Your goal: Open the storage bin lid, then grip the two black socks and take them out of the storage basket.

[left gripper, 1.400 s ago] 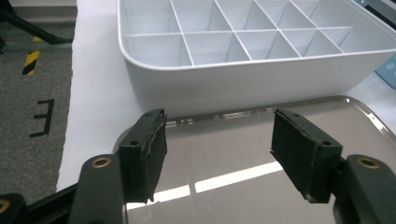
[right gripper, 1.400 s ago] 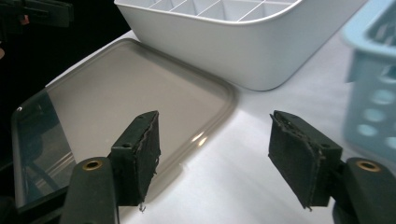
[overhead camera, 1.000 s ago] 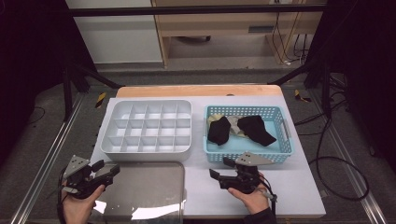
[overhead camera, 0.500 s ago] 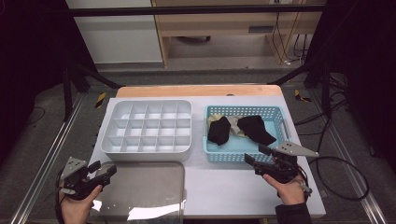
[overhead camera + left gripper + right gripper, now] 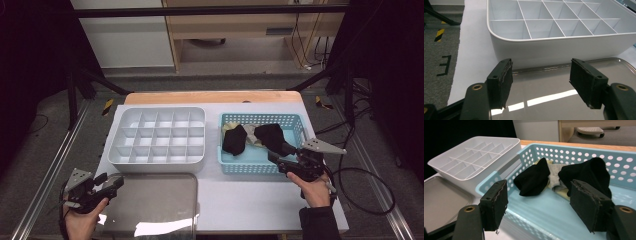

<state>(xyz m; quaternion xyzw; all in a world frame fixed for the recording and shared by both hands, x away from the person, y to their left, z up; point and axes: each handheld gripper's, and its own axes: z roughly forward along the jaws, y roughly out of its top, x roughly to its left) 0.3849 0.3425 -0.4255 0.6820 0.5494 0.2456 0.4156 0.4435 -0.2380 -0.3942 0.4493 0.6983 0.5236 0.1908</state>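
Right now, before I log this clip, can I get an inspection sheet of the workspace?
Surface: white table, wooden strip along its far edge.
Job's things: blue basket holding two black socks over a pale cloth; white divided tray, compartments bare; clear lid lying flat in front of the tray.
Clutter: nothing seen.
Grippers: left gripper open, above the lid's near left corner; right gripper open, over the basket's near right rim, pointed at the socks.
Cables: one trailing from the right gripper off the table's right edge; more on the floor beyond.
Surroundings: dark frame, grey floor, wooden furniture behind.
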